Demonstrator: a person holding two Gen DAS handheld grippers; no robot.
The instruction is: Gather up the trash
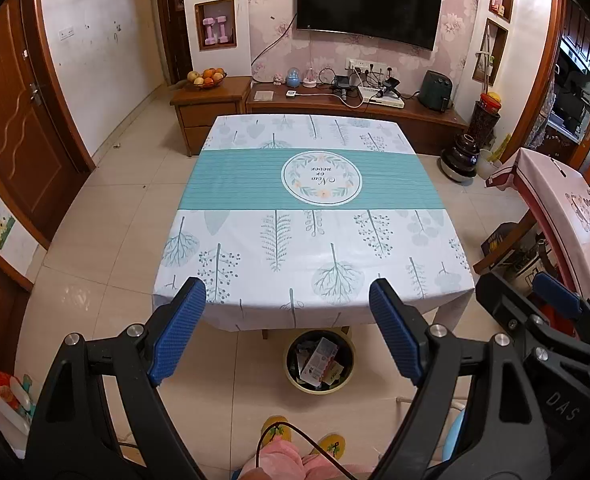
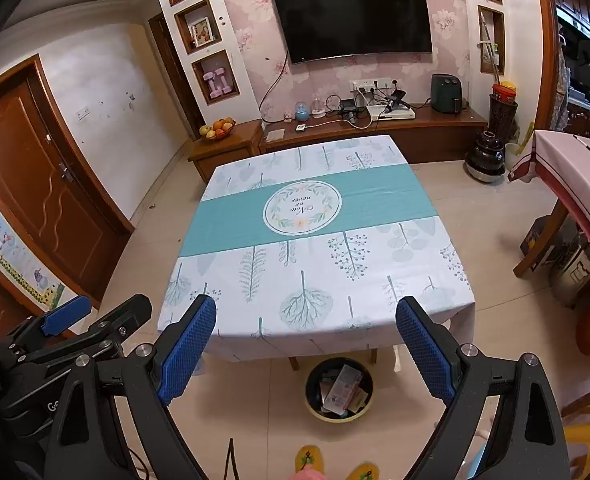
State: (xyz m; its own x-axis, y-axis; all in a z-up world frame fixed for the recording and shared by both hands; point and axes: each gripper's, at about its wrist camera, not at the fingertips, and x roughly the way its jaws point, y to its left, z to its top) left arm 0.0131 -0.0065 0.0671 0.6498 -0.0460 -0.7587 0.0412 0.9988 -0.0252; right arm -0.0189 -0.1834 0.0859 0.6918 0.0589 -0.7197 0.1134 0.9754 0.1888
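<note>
1. We see a table [image 1: 311, 240] draped in a leaf-printed cloth with a teal band and a round wreath emblem [image 1: 321, 177] at its middle; its near edge lies just beyond both sets of fingertips.
2. Behind the table we note a wall-mounted television [image 1: 369, 0], a low wooden cabinet [image 1: 355, 110] carrying cables and small devices, a fruit bowl [image 1: 208, 78] on a side cabinet, and a dark air fryer [image 1: 435, 90].
3. A wooden door [image 1: 13, 128] stands to the left; a second cloth-covered table [image 1: 567, 216] stands to the right, well apart from the first.
4. The waste bin [image 1: 319, 361] sits on the tiled floor, partly under the table's near edge, between two wooden table legs. It is round, dark inside with a pale yellow rim, and holds crumpled wrappers and a flat printed packet [image 1: 317, 358]. Nothing covers its mouth.
5. Our left gripper [image 1: 287, 330] hangs above the floor with its blue-padded fingers spread wide, empty; the bin shows between them.
6. Our right gripper [image 2: 307, 350] is likewise spread wide and empty, framing the same bin [image 2: 339, 390].
7. Yellow slippers [image 2: 309, 460] appear at the lower edge.
</note>
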